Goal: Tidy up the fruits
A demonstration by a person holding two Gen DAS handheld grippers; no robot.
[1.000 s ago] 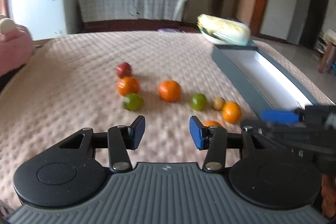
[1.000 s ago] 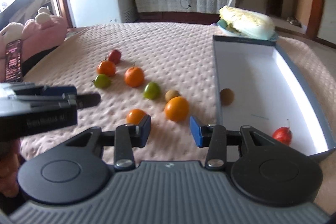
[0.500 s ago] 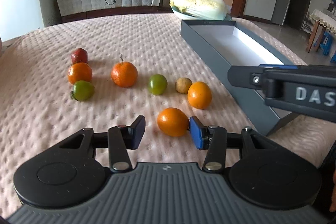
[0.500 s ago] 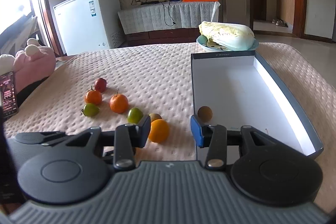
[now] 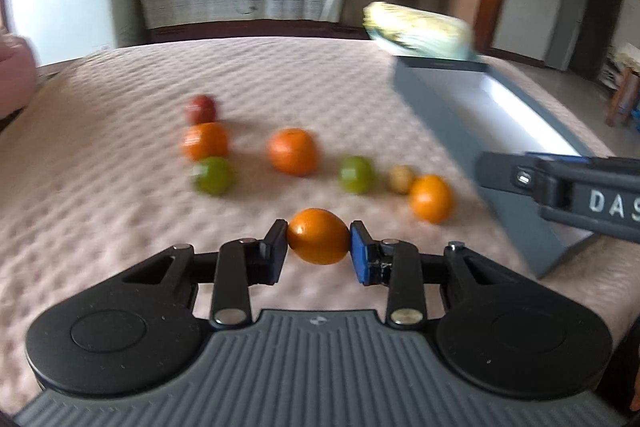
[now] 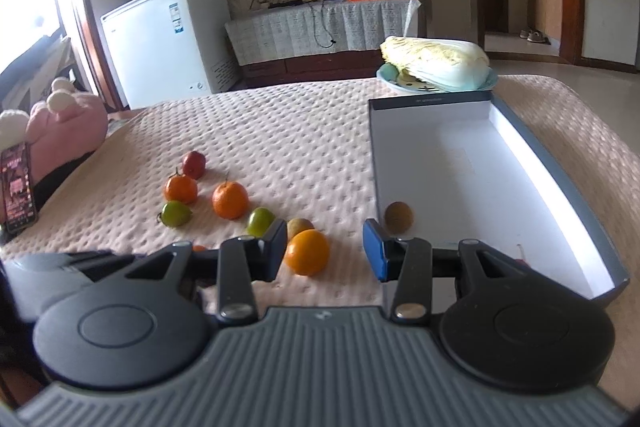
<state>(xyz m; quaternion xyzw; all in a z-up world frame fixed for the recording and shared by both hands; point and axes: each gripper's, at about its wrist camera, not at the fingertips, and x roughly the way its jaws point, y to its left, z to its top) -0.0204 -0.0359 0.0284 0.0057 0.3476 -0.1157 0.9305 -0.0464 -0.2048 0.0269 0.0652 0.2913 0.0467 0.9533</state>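
Two units: left hand-held gripper (image 5: pixel 319 247) clamped on an orange (image 5: pixel 318 235) above the table (image 5: pixel 120 187); right hand-held gripper (image 6: pixel 325 251) spread apart beside the box (image 6: pixel 580 211).

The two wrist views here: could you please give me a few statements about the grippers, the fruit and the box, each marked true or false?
1. The left gripper is shut on an orange. True.
2. The right gripper also holds a fruit. False: its jaws stand open, and the orange fruit seen between them lies on the bedspread beyond.
3. A small brown fruit already lies inside the grey box. True.
4. The cabbage sits inside the box. False: it rests on a plate beyond the box's far end.
5. Two green fruits lie on the bedspread. True.
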